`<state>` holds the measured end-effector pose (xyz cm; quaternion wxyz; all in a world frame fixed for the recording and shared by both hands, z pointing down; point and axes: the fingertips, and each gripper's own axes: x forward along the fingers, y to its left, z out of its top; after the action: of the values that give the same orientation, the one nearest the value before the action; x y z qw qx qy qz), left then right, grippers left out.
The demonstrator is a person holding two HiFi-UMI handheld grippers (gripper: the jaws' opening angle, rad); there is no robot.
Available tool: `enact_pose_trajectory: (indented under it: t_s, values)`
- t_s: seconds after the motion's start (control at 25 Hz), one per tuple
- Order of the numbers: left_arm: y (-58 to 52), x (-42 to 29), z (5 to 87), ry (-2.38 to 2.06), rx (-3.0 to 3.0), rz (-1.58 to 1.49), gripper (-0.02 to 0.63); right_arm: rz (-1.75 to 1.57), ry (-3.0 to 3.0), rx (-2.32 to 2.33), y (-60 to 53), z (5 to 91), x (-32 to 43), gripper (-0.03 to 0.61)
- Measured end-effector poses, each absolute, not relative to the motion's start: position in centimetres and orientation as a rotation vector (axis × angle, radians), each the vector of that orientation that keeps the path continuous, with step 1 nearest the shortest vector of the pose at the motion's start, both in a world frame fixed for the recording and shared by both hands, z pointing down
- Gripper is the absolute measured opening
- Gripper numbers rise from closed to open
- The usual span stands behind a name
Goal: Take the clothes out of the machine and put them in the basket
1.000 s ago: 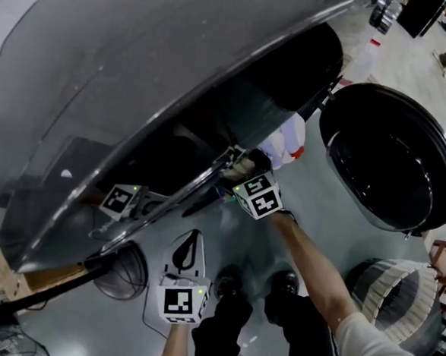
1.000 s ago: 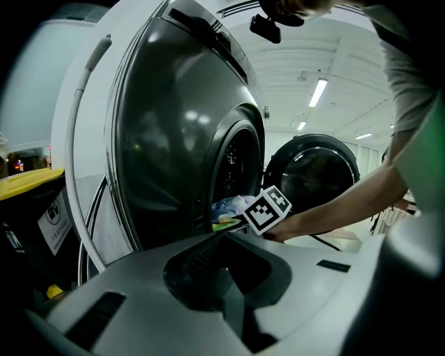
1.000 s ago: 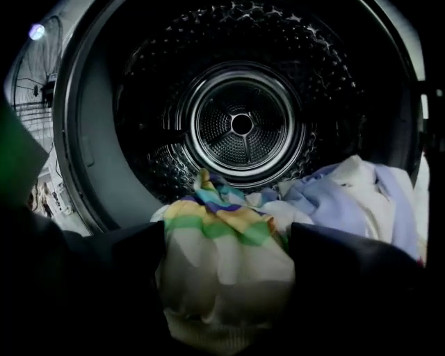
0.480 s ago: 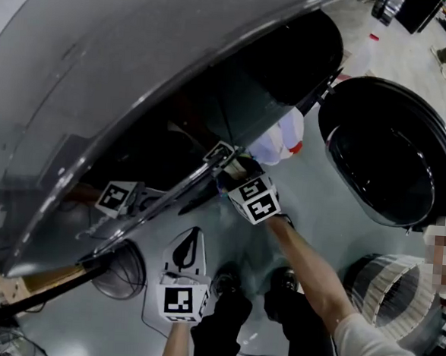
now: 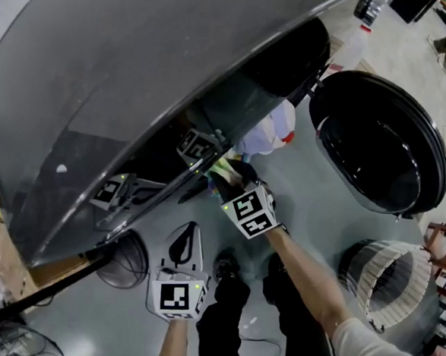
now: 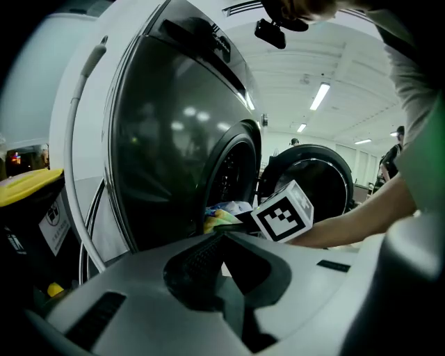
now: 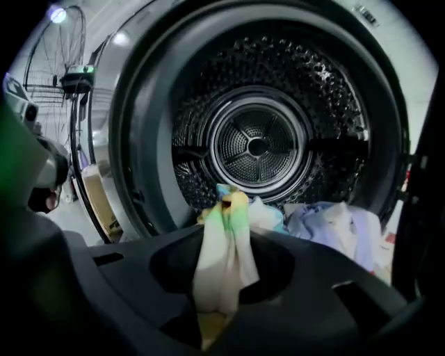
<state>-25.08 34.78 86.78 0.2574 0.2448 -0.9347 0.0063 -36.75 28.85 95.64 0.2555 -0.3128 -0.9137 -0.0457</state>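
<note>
The washing machine's drum (image 7: pixel 257 146) stands open, its round black door (image 5: pixel 377 146) swung out to the right. At the drum mouth my right gripper (image 7: pixel 221 292) has its jaws closing on a green, yellow and white garment (image 7: pixel 226 236), which hangs stretched from them. From the head view the same gripper (image 5: pixel 225 175) is at the drum's lower rim. Pale blue and white clothes (image 7: pixel 334 222) lie inside the drum. My left gripper (image 5: pixel 188 236) hangs lower, in front of the machine, shut and holding nothing. The slatted basket (image 5: pixel 369 260) stands on the floor at the right.
A round wire object (image 5: pixel 122 265) lies on the floor beside the machine's front. The person's shoes (image 5: pixel 228 269) are just below the grippers. A yellow-lidded bin (image 6: pixel 28 188) stands to the machine's left. A white bottle (image 5: pixel 352 49) sits behind the door.
My right gripper has drawn back from the drum mouth, pulling the colourful garment with it. The left gripper rose slightly.
</note>
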Motion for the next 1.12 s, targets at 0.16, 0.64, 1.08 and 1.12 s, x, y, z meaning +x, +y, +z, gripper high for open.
enact_pose_trajectory:
  t_s: [0.16, 0.64, 1.08, 1.12]
  values:
    - [34.1, -25.1, 84.2, -2.521, 0.668, 0.009, 0.018, -0.109, -2.483, -0.846, 28.1, 92.4, -35.5, 0.114]
    - [31.2, -25.1, 73.1, -2.521, 0.71, 0.013, 0.018, -0.049, -2.556, -0.77, 23.1, 76.6, -32.2, 0.112]
    - [26.9, -26.7, 60.3, -2.578, 0.77, 0.03, 0.018, 0.002, -2.664, -0.628, 16.2, 60.9, -28.5, 0.112]
    - [26.4, -26.8, 59.0, -2.584, 0.78, 0.031, 0.018, 0.011, -2.676, -0.606, 15.4, 59.5, -28.1, 0.112]
